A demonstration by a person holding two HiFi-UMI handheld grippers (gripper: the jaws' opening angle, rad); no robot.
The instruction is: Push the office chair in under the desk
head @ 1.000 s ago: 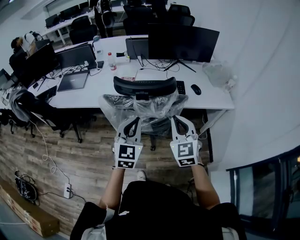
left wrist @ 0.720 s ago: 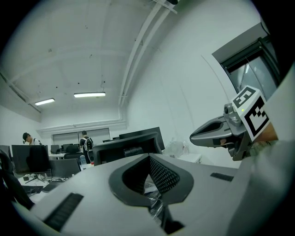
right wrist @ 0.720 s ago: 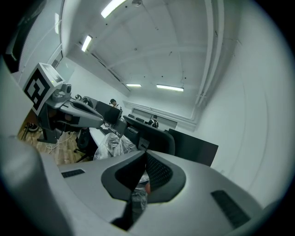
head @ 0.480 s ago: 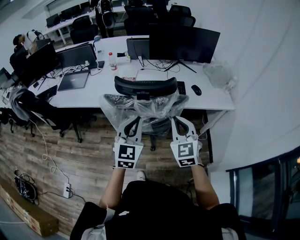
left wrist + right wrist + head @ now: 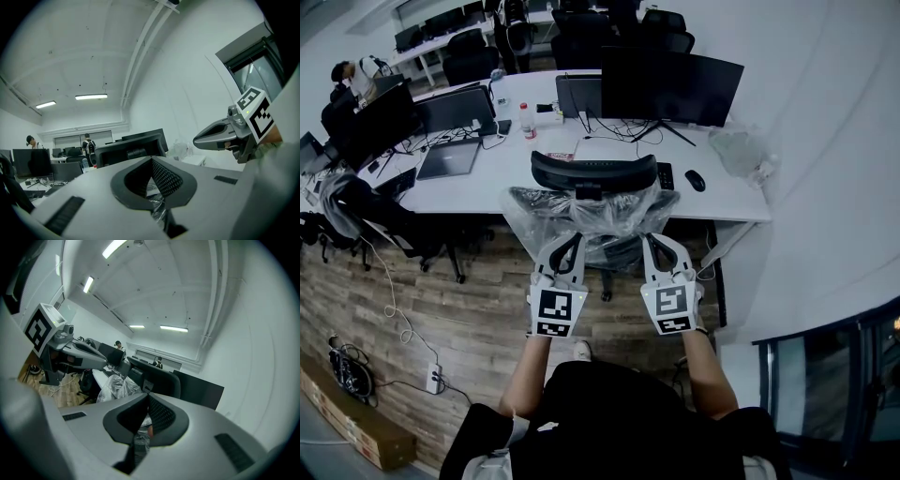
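Looking down, I see the left gripper and right gripper, jaws together and empty, just beside the plastic-wrapped office chair at frame centre, below the white desk.

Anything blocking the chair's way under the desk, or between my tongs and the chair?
Nothing visible. The left tongs and right tongs, both shut, are right at the office chair, on its plastic-wrapped back. No object shows between the chair and the desk. The space beneath the desk is hidden.
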